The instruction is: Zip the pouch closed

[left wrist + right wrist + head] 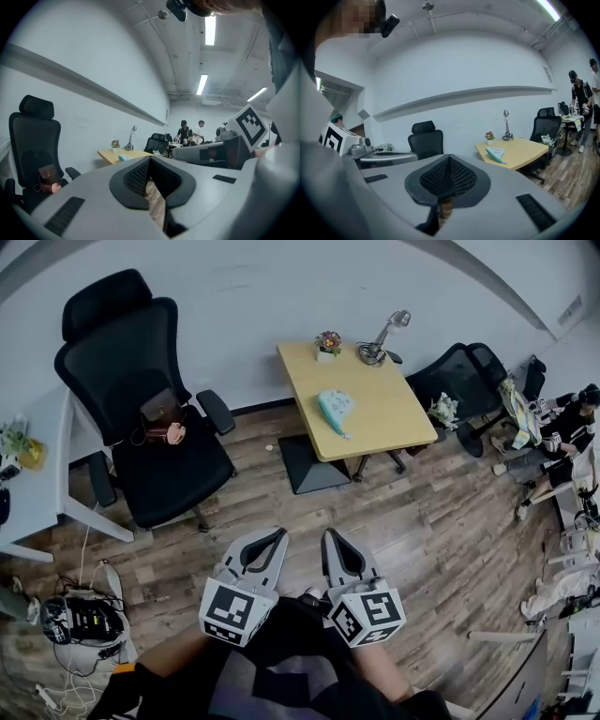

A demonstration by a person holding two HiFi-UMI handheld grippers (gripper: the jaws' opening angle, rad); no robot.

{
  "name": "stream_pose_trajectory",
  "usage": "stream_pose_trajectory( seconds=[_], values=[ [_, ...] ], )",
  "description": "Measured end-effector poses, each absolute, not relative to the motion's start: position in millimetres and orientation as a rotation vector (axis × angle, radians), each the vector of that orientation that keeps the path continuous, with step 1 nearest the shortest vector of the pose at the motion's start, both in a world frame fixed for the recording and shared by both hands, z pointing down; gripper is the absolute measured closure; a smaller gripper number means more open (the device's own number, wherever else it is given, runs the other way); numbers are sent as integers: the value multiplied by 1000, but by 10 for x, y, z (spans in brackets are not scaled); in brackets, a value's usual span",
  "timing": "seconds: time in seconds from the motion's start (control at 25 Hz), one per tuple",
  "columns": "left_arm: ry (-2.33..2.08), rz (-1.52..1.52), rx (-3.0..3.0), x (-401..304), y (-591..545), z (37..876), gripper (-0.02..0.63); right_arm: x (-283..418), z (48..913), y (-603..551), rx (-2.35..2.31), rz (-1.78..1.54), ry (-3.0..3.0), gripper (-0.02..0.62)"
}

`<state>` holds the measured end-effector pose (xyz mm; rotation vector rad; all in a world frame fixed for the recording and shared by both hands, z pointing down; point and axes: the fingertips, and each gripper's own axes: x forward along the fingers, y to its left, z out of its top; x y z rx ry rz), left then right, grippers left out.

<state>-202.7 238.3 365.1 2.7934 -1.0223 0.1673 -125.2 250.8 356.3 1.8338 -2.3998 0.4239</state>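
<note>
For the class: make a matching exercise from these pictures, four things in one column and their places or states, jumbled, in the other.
Column one
1. pouch
2. brown bag
3. desk lamp
4. left gripper

Column two
a. on the black office chair
b. jaws shut, empty
c. at the far edge of the yellow table
d. lying mid-table

Pairs: 1-d, 2-a, 3-c, 4-b

White walls [281,287] and a wood-plank floor [441,540] frame a black office chair [141,399], with ceiling strip lights [210,29] glowing.
</note>
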Motion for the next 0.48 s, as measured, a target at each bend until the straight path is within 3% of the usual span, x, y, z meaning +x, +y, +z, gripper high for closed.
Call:
stream_pose_trajectory(
  seconds=[0.48],
  values=[
    [-1040, 164, 2753, -2238, 2268, 3744, 597, -1302, 3626, 2346, 1845, 424, -2351, 580]
  ],
)
